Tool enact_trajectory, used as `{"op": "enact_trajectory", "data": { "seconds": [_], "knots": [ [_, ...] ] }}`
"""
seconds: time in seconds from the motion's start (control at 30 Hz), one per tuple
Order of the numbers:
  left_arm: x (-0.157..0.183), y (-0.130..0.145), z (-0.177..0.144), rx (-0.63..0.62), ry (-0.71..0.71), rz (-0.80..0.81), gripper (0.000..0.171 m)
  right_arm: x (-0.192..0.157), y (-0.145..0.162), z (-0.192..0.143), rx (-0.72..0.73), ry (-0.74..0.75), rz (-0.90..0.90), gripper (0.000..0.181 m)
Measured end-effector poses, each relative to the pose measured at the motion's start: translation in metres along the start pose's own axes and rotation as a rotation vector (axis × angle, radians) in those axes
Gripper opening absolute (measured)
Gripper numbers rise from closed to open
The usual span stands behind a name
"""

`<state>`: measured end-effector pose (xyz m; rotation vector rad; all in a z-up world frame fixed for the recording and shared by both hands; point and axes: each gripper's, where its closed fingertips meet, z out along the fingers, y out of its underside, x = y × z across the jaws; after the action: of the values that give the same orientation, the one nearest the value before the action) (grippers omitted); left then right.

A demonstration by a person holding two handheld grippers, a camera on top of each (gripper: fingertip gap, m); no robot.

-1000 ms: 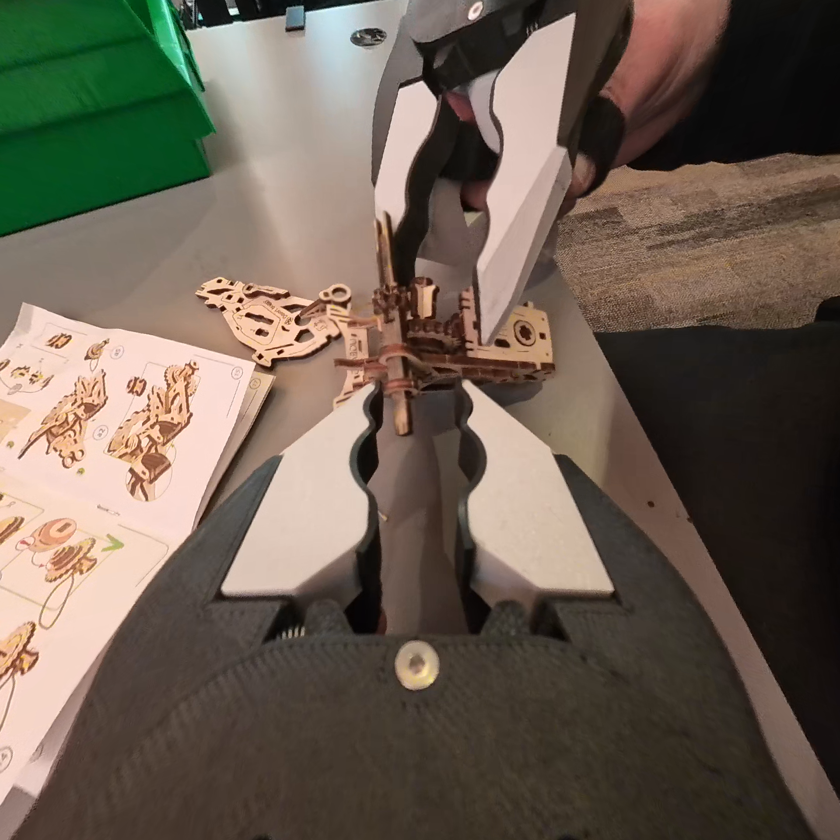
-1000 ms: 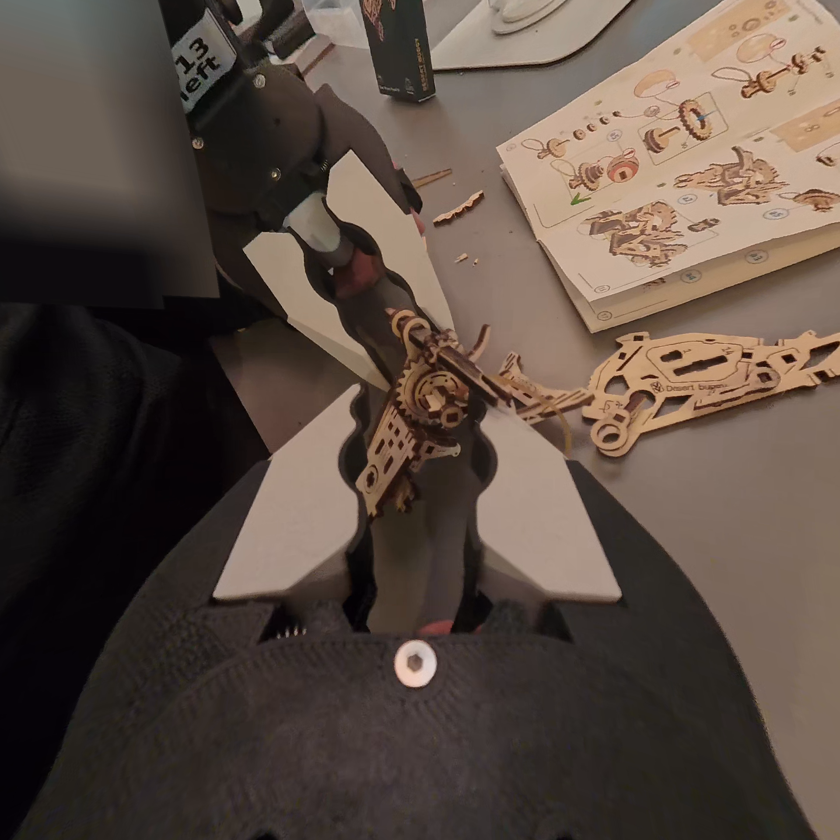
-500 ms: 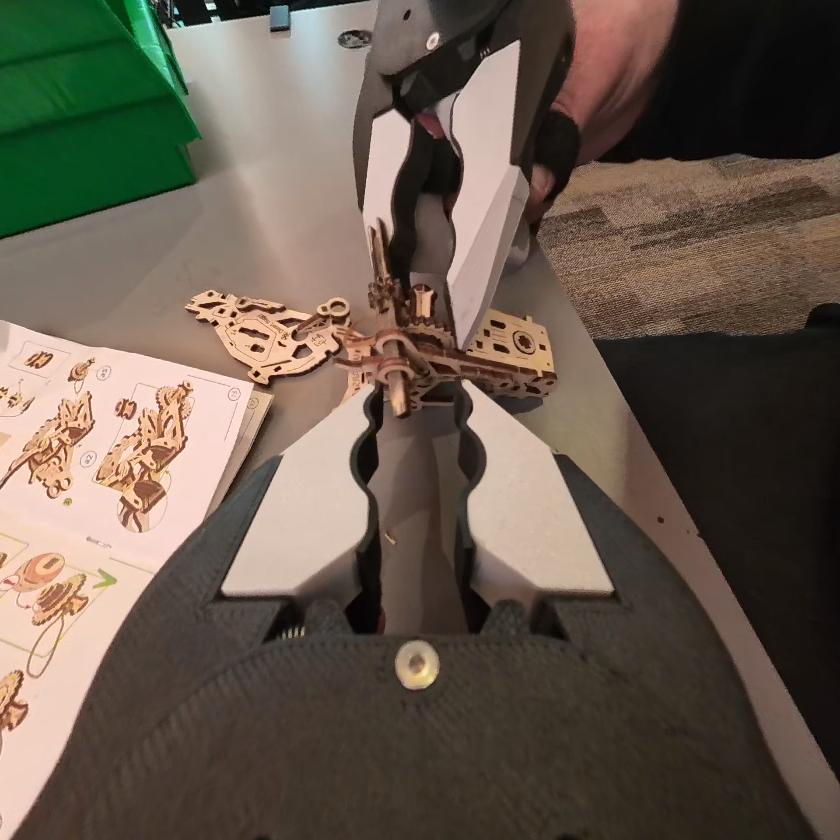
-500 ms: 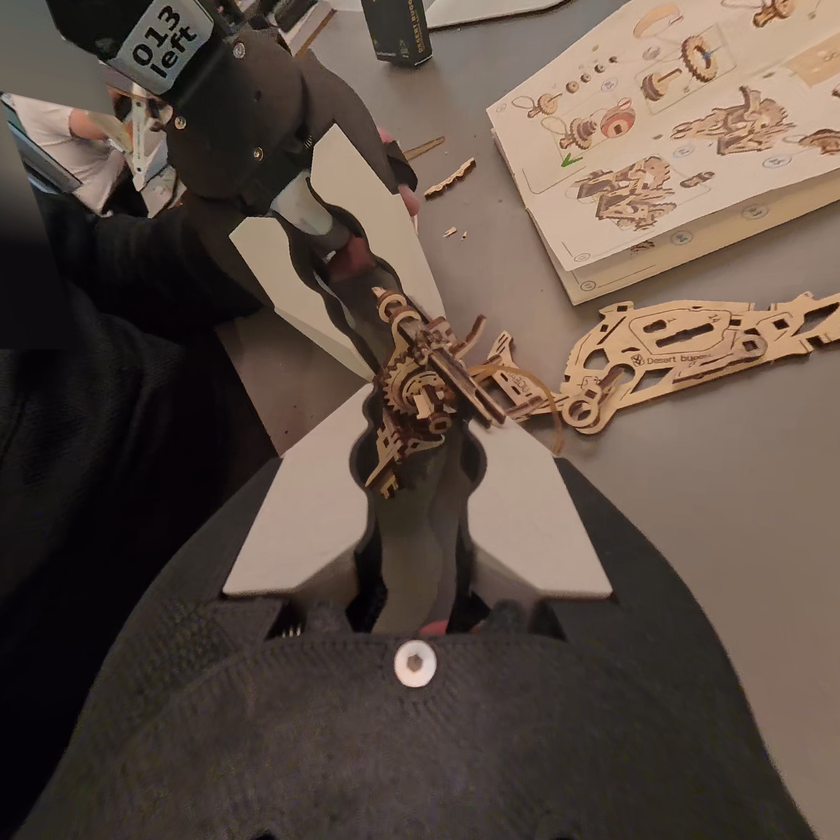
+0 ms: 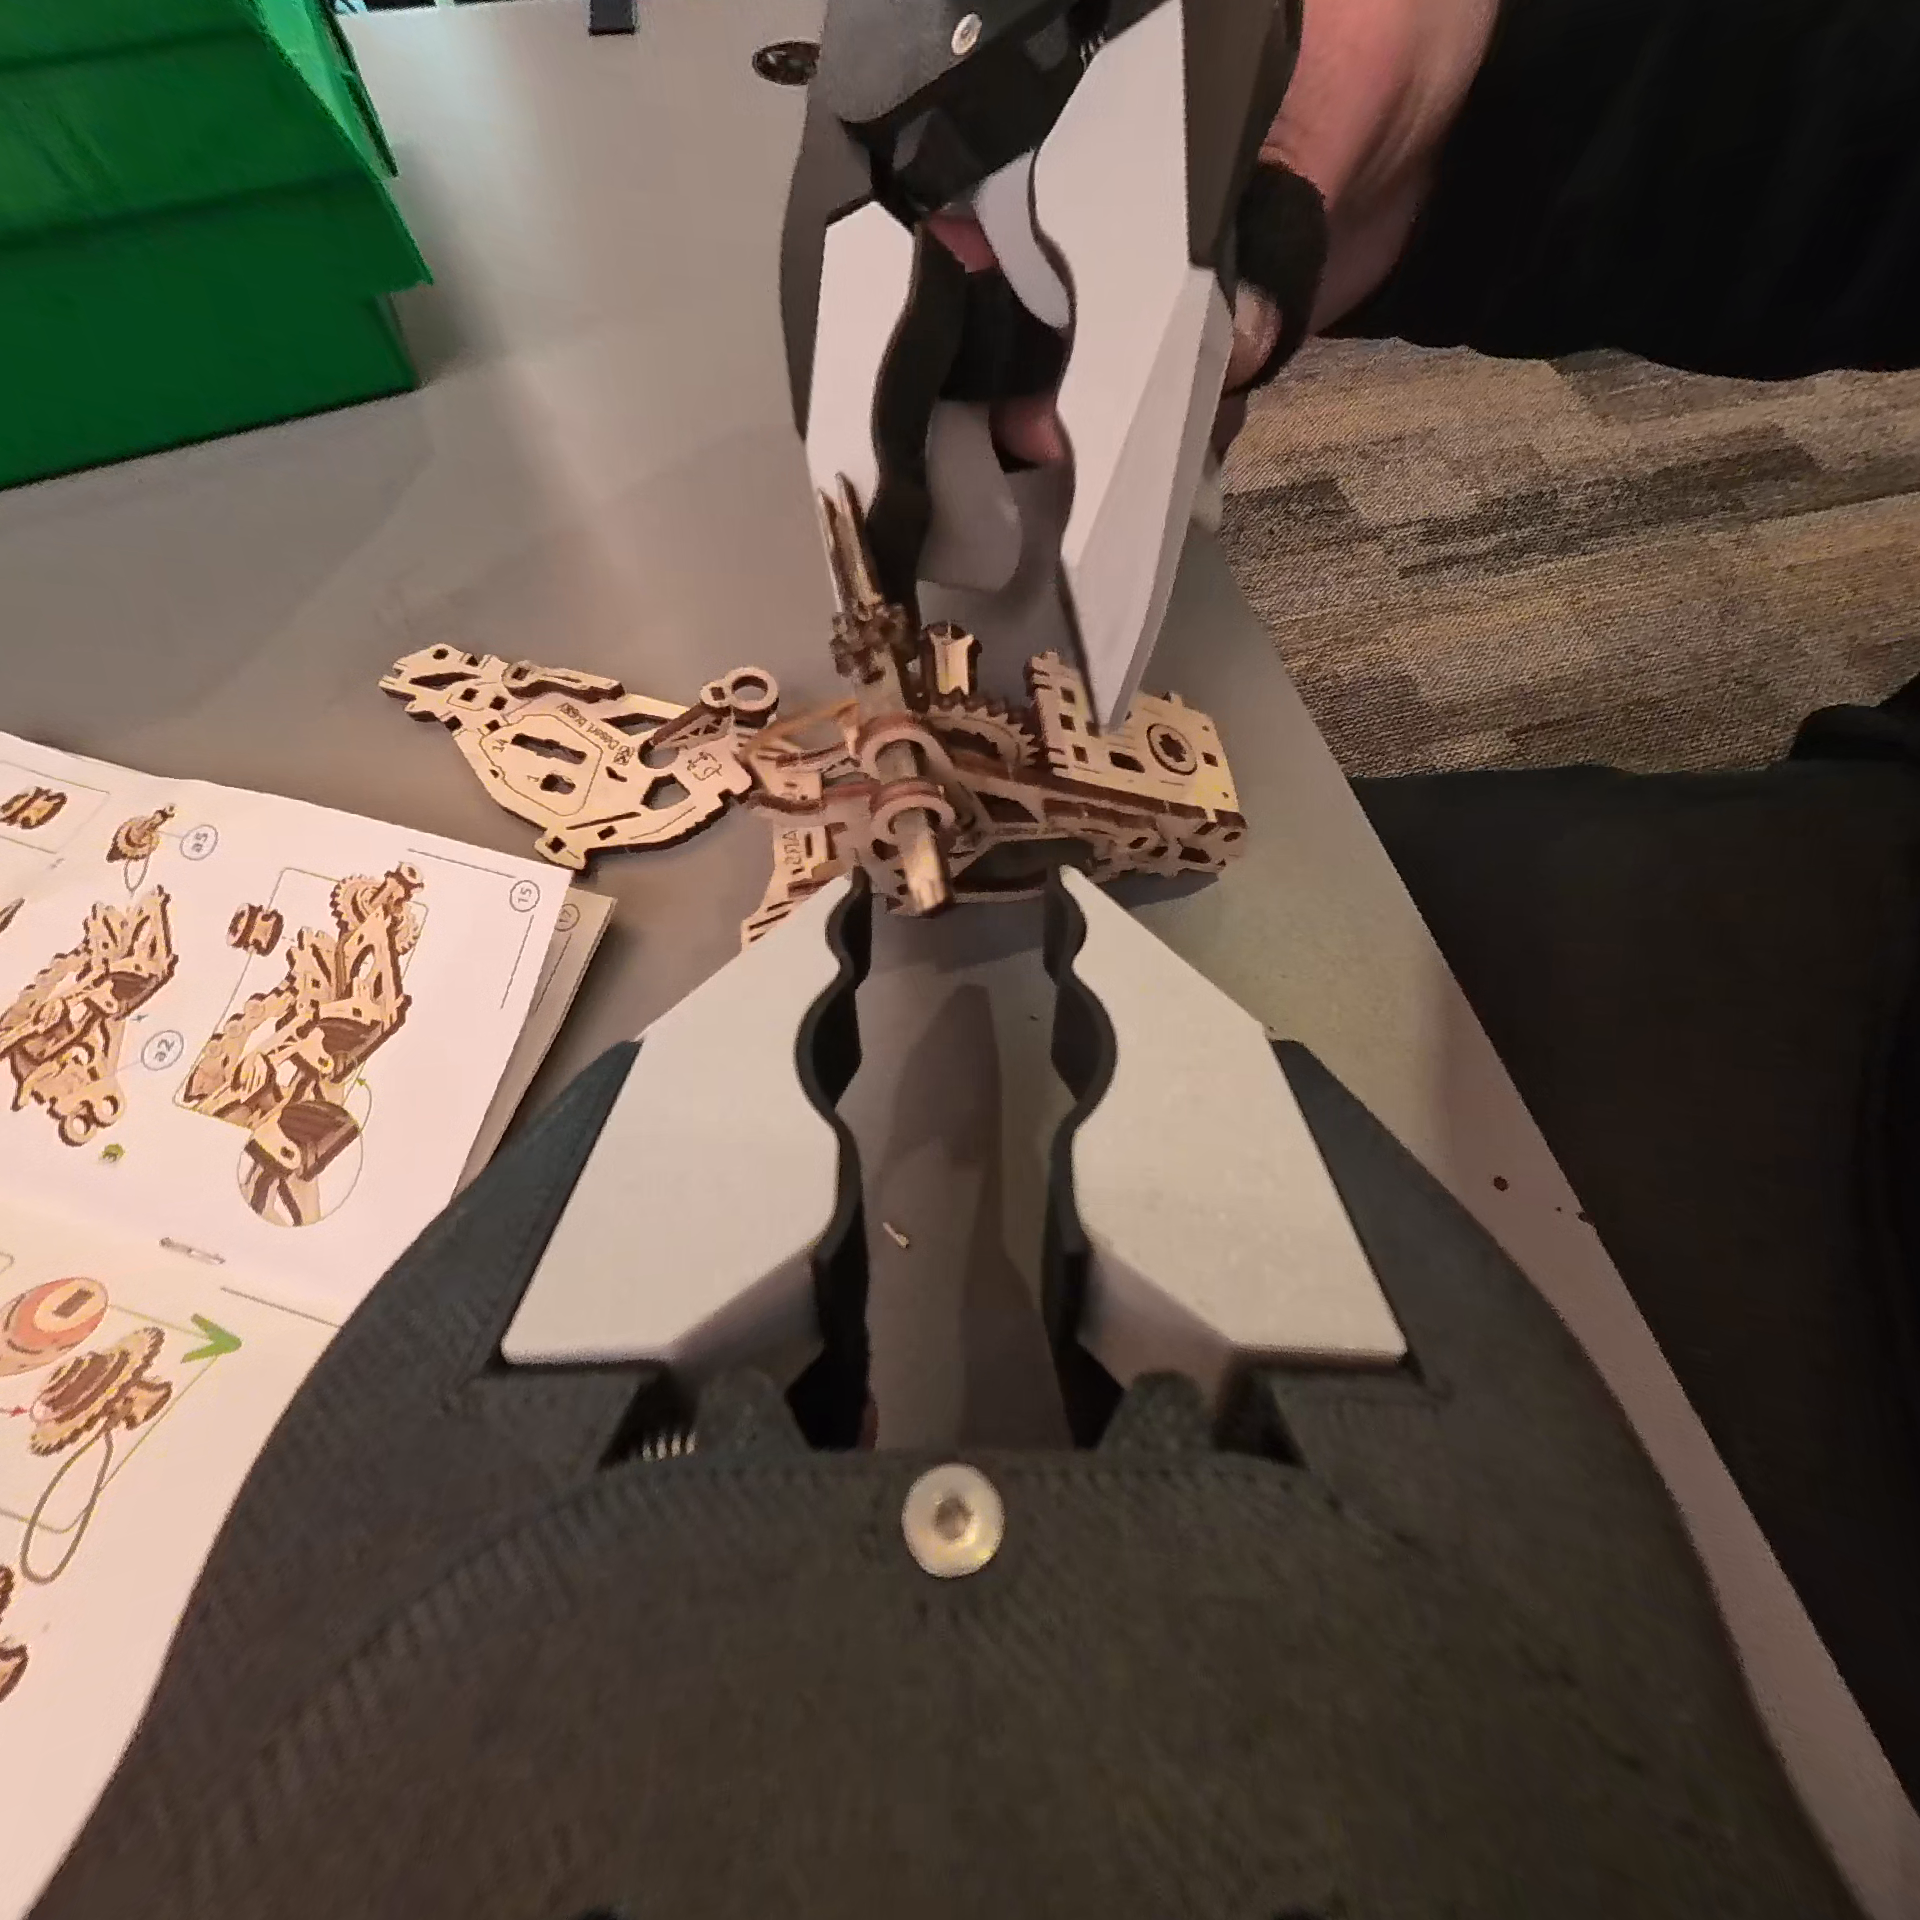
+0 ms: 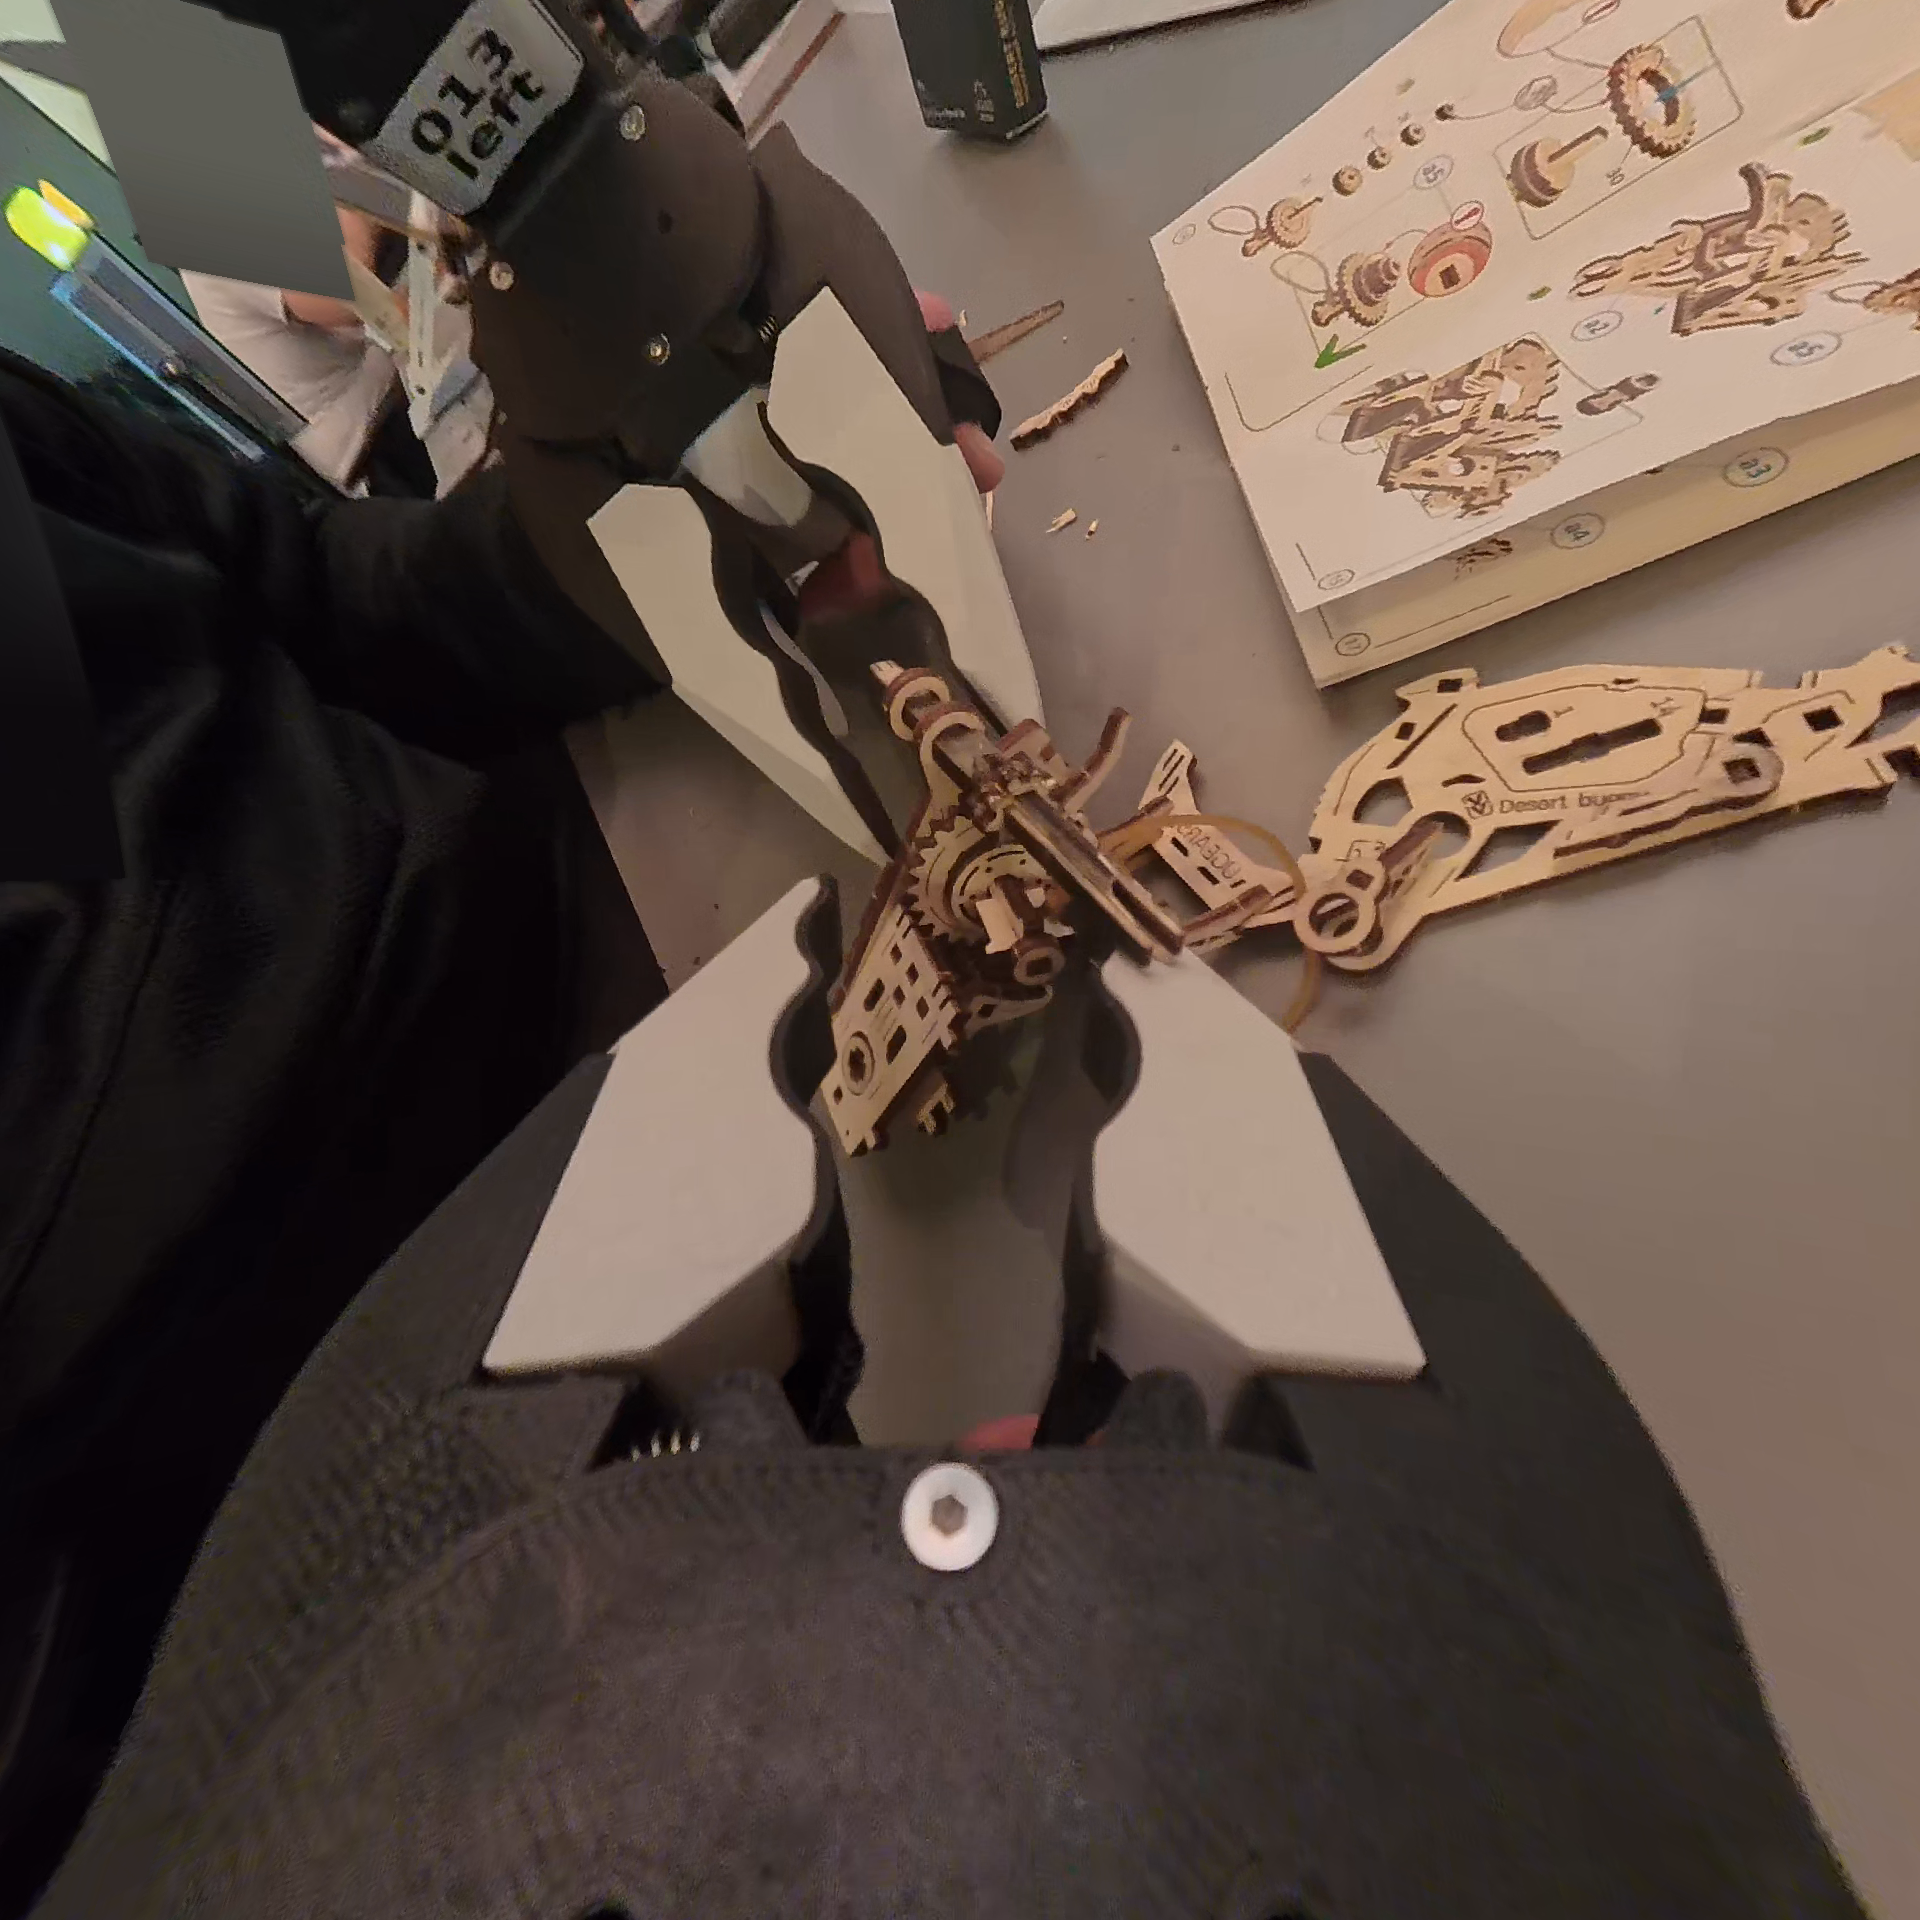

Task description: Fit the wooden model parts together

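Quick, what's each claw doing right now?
Right gripper: closed on the wooden model.
Left gripper: cannot tell; its tips flank the model's axle.

Table: grey top [image 5: 582,540], smooth, matte
Floor: patchy beige-grey carpet [image 5: 1558,582] beyond the table edge
Far left: green stacked bins [image 5: 177,239]
Light: soft, indoor

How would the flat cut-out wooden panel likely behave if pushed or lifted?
The wooden panel looks thin and slotted: probably light, easily snapped. Lying flat on the table, it should slide, not roll.
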<state>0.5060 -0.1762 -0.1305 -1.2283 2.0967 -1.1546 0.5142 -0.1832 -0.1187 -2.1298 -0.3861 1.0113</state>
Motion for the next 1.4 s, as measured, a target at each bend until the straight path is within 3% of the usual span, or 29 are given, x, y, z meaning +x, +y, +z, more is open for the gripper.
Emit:
{"op": "enact_trajectory", "data": {
  "seconds": [0.37,0.67,0.8,1.13,1.4],
  "knots": [
    [-0.001,0.001,0.001,-0.01,0.004,-0.009,0.032,0.003,0.004,-0.014,0.04,0.082,0.028,0.048],
    [0.001,0.0,0.005,-0.017,0.013,-0.007,0.035,0.009,0.004,-0.019,0.079,0.267,-0.032,0.025],
    [0.0,-0.001,0.006,-0.015,0.017,-0.021,0.035,0.011,0.001,-0.018,0.095,0.256,-0.042,0.01],
    [0.0,-0.001,0.005,-0.011,0.048,-0.065,0.043,0.012,0.003,-0.016,0.088,0.208,-0.04,0.009],
    [0.006,-0.008,0.0,0.055,0.122,-0.259,0.064,0.009,0.001,-0.011,0.091,0.195,-0.045,0.009]
  ]
}}
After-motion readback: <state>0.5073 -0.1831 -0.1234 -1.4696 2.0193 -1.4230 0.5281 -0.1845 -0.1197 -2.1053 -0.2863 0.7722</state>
